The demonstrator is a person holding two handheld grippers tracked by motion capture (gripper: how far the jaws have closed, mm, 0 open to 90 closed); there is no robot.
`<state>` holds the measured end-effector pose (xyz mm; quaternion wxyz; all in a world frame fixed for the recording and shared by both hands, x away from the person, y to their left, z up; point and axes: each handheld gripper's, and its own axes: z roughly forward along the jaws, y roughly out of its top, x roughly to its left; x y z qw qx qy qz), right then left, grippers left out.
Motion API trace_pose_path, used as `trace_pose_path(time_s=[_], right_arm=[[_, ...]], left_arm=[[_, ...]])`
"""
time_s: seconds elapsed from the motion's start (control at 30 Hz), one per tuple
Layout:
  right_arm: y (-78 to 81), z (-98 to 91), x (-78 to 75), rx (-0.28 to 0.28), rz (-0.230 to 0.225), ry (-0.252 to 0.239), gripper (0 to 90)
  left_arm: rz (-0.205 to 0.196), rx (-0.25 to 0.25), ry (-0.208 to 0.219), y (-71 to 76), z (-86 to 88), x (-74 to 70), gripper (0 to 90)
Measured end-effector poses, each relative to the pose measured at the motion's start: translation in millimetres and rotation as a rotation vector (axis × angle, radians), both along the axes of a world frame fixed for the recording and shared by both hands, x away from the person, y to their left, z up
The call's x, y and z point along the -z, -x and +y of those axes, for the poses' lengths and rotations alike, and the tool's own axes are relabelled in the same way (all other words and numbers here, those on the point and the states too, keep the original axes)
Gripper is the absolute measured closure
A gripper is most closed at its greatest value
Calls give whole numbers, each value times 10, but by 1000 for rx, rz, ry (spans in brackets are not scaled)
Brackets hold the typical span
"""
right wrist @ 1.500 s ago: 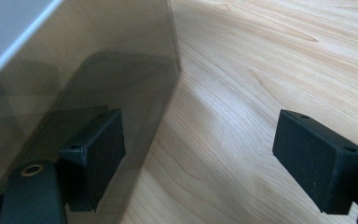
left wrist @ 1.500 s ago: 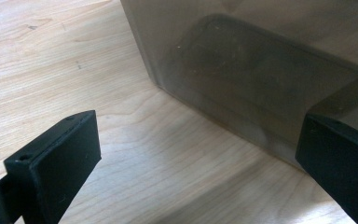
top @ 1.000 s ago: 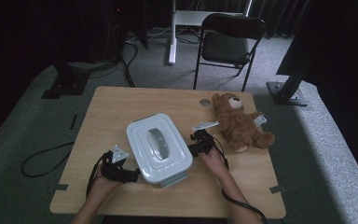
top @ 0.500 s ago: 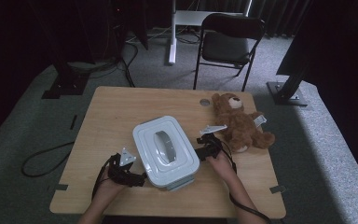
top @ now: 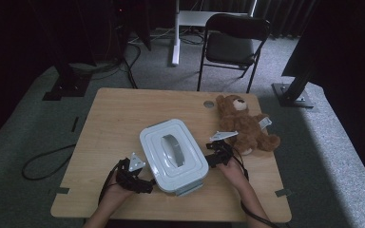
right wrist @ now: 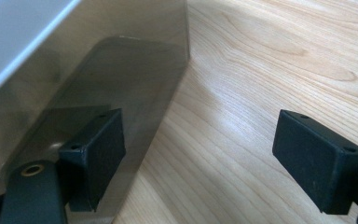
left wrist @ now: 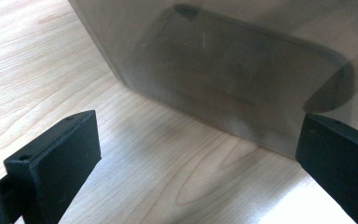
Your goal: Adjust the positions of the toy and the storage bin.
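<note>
High view shows the box (top: 173, 156) near the table's (top: 123, 114) 6 o'clock edge, between the left gripper (top: 145, 186) at its 8 o'clock and the right gripper (top: 211, 159) at 3 o'clock. Both are open, holding nothing. Uneven pushing could turn the box toward the bear (top: 247, 126).

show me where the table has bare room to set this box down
Bare wood lies along the far edge of the table and left of the storage box. It is crowded right of the box, where the right gripper sits beside the teddy bear.
</note>
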<state>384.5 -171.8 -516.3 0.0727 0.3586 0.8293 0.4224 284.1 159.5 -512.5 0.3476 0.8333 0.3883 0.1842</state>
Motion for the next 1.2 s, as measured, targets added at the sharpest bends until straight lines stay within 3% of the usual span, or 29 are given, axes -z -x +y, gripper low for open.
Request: trace_pose_path(time_s=[0.5, 0.57, 0.77, 0.83, 1.1, 1.13, 1.2], right_arm=[[61, -81, 18, 0, 14, -17, 161], [69, -86, 26, 12, -15, -17, 129], [102, -148, 89, 43, -44, -21, 123], [121, -181, 131, 45, -50, -10, 124], [212, -290, 268, 55, -50, 23, 124], [263, -333, 294, 71, -75, 47, 124], [302, -380, 312, 77, -77, 50, 124]], left_arm=[[15, 11, 28, 25, -21, 15, 5], [30, 3, 65, 15, 30, 16, 5], [44, 24, 53, 54, 174, 0, 6], [58, 31, 82, 70, 250, -16, 6], [36, -16, 108, 112, 458, -120, 6], [28, -17, 115, 135, 490, -172, 6], [17, -14, 118, 155, 507, -226, 6]])
